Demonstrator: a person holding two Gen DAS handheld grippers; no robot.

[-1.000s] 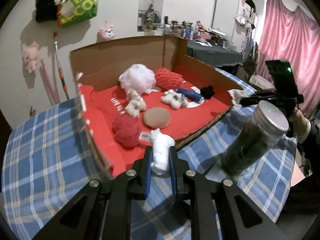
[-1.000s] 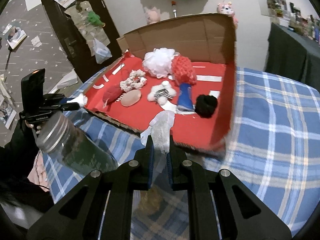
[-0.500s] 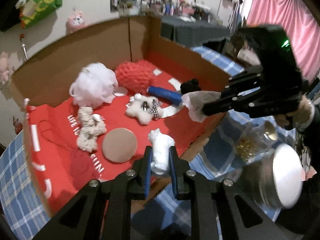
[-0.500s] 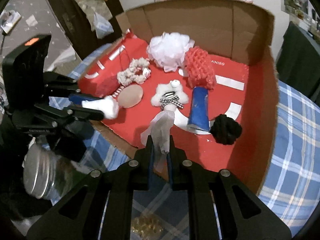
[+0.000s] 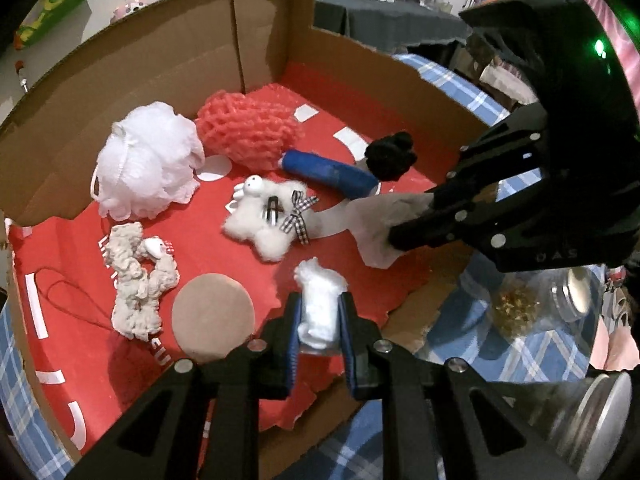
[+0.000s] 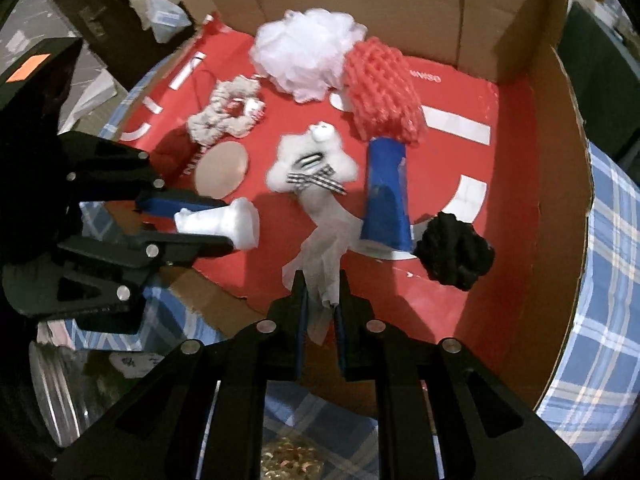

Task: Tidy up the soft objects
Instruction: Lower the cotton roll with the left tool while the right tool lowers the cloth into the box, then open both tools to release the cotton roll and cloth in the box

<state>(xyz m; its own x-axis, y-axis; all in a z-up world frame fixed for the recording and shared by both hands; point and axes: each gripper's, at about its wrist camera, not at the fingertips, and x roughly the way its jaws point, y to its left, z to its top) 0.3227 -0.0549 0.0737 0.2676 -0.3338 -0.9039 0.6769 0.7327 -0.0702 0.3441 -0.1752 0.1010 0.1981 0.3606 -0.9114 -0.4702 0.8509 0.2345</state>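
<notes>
Left wrist view: white cotton wad (image 5: 319,304) between left hand-held gripper (image 5: 320,322) fingers.

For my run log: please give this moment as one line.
left gripper: shut on white cotton wad | right gripper: shut on sheer cloth | both over cardboard box

Mirrored "MINISO" on the red box liner (image 6: 434,79); elsewhere illegible.
</notes>
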